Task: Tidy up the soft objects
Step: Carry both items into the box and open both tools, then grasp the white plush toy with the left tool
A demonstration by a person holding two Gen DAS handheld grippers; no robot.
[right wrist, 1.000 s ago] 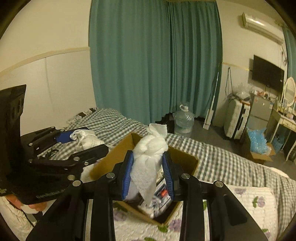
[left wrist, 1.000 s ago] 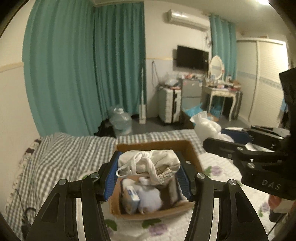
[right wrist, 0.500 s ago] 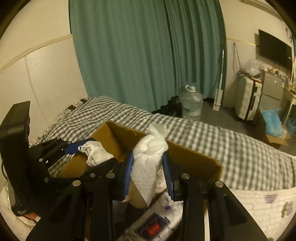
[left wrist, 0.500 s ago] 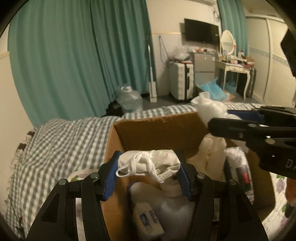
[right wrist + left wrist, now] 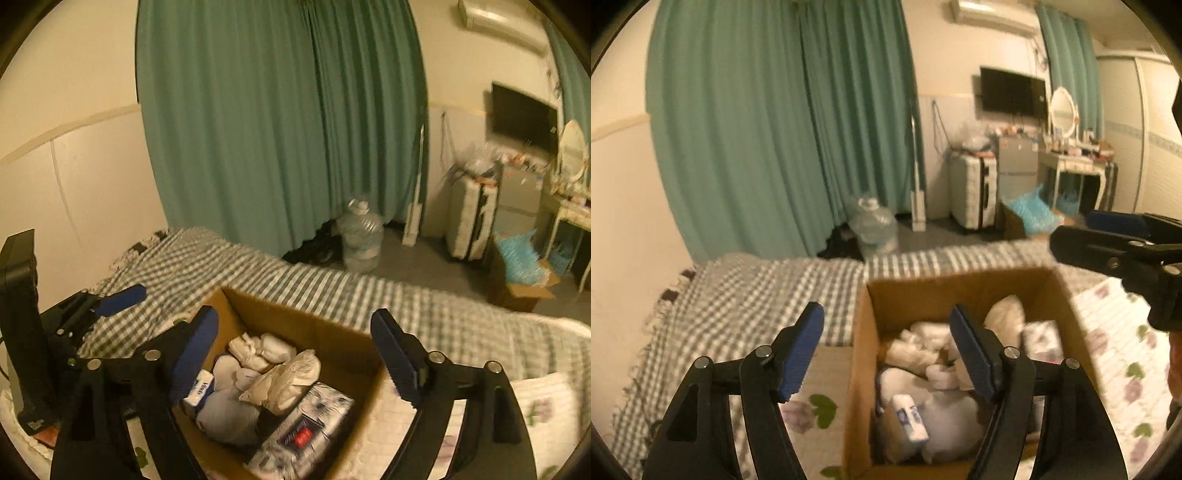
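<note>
Left wrist view: bed (image 5: 746,295) under a checked blanket takes most of the frame, with a cardboard box (image 5: 945,291) sitting on it by the flowered quilt (image 5: 1115,332). The box holds the soft stuff: a pale cloth bundle (image 5: 916,350) near the back wall, a whitish wad (image 5: 1004,317) beside it, a tissue pack (image 5: 1043,341) at the right wall and a small wrapped pack (image 5: 908,417) in front. Left gripper (image 5: 886,354) sits above the box's left wall; its jaws have just been opening, nothing between them now. Right wrist view agrees: box (image 5: 295,314), bundle (image 5: 262,350), wad (image 5: 291,380), printed tissue pack (image 5: 303,435) all inside. Right gripper (image 5: 295,362) is over the box too, jaws just opened wide and empty (both drops look finished, my read). Risks from here, as I judge it: the box is nearly full and the cloth is springy, so the top pieces could creep up or tip over the rim; the left gripper's inner finger (image 5: 971,354) hangs low over the pile and could snag cloth on the way out; the two grippers are close over one box, so a careless pull-back could knock them together or nudge the box on the soft bed.
</note>
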